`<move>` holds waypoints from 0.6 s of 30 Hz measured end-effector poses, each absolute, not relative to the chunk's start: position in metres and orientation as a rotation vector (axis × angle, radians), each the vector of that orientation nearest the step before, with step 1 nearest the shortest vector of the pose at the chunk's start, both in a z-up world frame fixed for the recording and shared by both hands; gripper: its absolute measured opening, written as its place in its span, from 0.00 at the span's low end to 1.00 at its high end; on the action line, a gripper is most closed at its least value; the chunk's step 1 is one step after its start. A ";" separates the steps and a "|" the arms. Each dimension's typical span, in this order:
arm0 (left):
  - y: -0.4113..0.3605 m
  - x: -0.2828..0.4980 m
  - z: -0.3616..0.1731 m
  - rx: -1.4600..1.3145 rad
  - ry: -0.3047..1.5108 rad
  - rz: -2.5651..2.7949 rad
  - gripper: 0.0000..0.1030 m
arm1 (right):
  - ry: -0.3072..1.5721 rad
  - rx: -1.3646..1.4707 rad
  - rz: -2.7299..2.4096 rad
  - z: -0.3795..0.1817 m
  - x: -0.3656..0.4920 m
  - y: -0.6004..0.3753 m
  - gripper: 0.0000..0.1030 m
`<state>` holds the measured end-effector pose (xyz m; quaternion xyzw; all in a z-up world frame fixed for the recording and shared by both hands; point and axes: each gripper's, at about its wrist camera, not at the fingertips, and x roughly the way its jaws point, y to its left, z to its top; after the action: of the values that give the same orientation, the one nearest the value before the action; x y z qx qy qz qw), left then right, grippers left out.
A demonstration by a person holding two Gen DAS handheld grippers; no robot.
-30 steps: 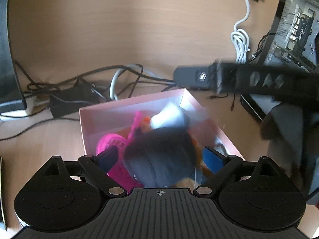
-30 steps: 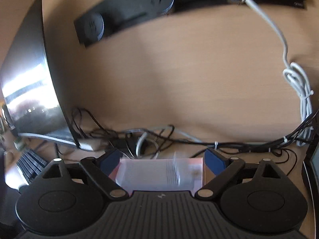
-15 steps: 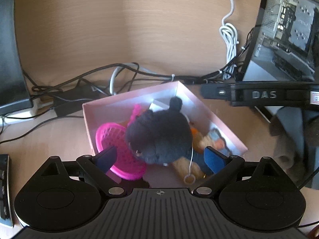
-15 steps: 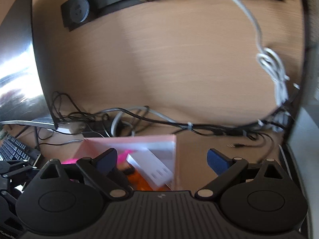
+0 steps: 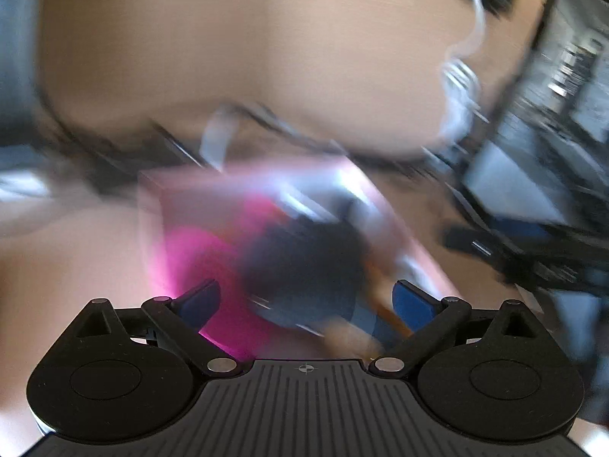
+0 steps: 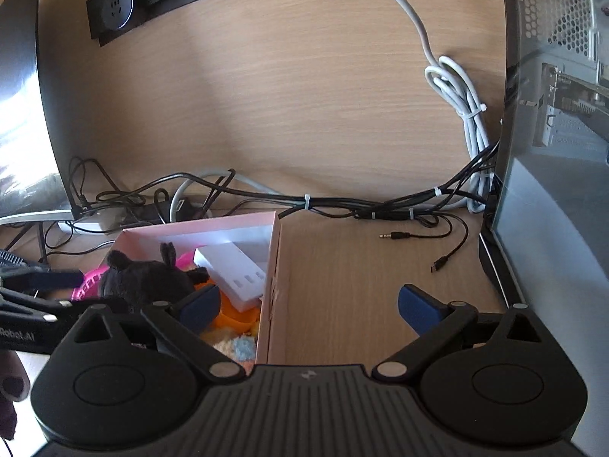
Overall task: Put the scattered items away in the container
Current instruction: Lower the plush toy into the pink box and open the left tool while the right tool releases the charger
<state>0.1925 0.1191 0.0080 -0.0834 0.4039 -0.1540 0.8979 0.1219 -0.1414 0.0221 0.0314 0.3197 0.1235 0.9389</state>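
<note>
A pink box point(image 6: 272, 251) sits on the wooden desk. In it lie a black plush toy point(image 6: 144, 280), a pink round item point(image 6: 89, 285), a white power strip point(image 6: 234, 272) and orange and fluffy items point(image 6: 232, 316). The left wrist view is blurred; the box point(image 5: 152, 205), the plush point(image 5: 304, 262) and the pink item point(image 5: 194, 255) show in it. My left gripper point(image 5: 306, 299) is open and empty above the box's near side; it also shows in the right wrist view point(image 6: 42, 285). My right gripper point(image 6: 310, 304) is open and empty over the box's right wall.
Tangled black and white cables point(image 6: 213, 194) lie behind the box. A loose audio plug point(image 6: 396, 235) and USB plug point(image 6: 437, 264) lie on the desk to the right. A computer case point(image 6: 552, 152) stands at the right, a monitor point(image 6: 23, 114) at the left.
The left view has gone blurry with fast motion and has closed in on the box a little. The right gripper has shifted so more of the box's inside shows. Both stay open.
</note>
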 end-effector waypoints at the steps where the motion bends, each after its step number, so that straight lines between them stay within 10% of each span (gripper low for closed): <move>1: 0.112 0.190 0.007 -0.164 0.846 -0.351 0.97 | 0.652 0.064 0.252 0.023 0.123 -0.140 0.97; 11: 0.137 0.150 0.044 -0.034 0.729 -0.203 0.98 | 0.612 0.006 0.358 0.035 0.127 -0.106 0.97; 18: 0.183 0.131 0.045 0.016 0.679 0.107 0.99 | 0.581 -0.157 0.594 0.046 0.140 -0.011 0.79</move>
<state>0.1310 0.1832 0.0451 0.0077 0.3330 0.0522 0.9415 0.1401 -0.0110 0.0457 -0.0764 0.2820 0.2880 0.9120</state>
